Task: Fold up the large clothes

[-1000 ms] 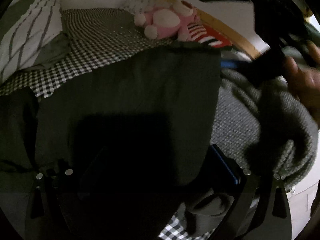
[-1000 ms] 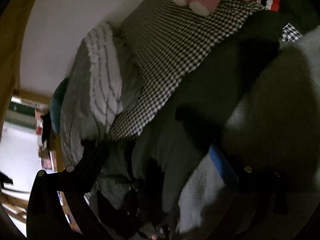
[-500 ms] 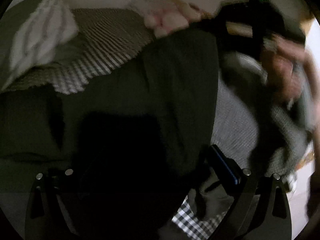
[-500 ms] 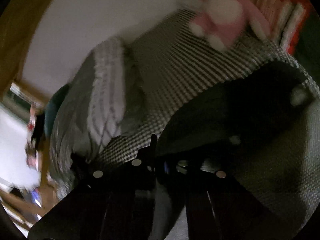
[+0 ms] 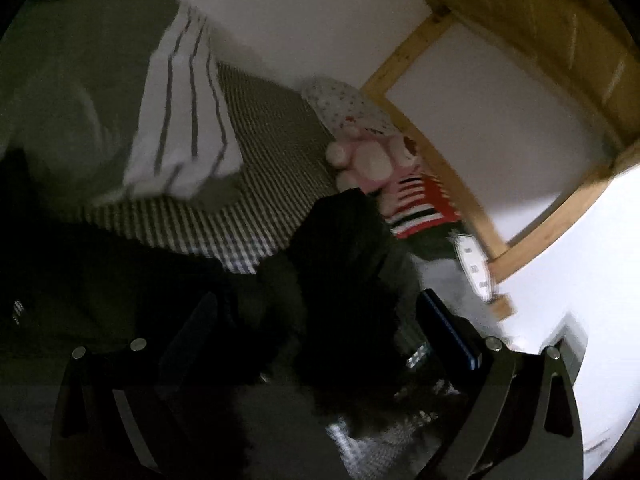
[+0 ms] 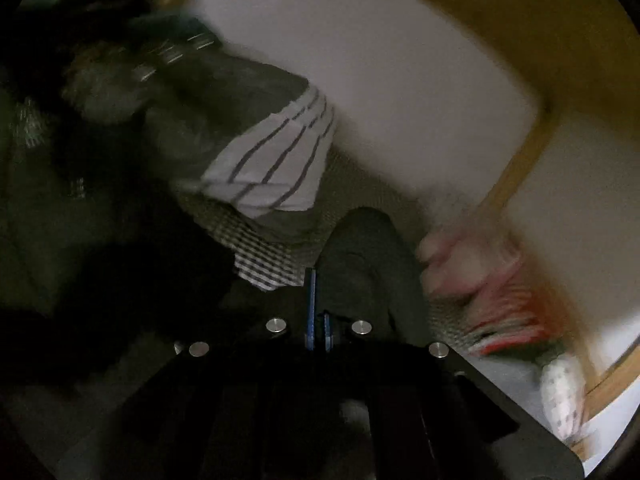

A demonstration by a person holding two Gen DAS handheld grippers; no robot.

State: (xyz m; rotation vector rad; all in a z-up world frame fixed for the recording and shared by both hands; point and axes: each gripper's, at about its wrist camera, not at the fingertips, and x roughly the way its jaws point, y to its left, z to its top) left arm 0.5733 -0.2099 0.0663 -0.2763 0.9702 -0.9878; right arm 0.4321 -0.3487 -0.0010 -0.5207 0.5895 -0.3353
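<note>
Right hand-held gripper [image 6: 318, 326] pinches the dark garment [image 6: 360, 252] to lift its edge; left hand-held gripper [image 5: 320, 320] is spread around a fold.

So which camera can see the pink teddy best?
The left wrist camera. There the pink teddy sits on the checked bedding, only a little blurred, with its round shape clear. In the right wrist camera it is just a smeared pink blur.

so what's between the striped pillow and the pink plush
In the left wrist view, bare checked bedding fills the stretch between the striped pillow and the pink plush.
</note>
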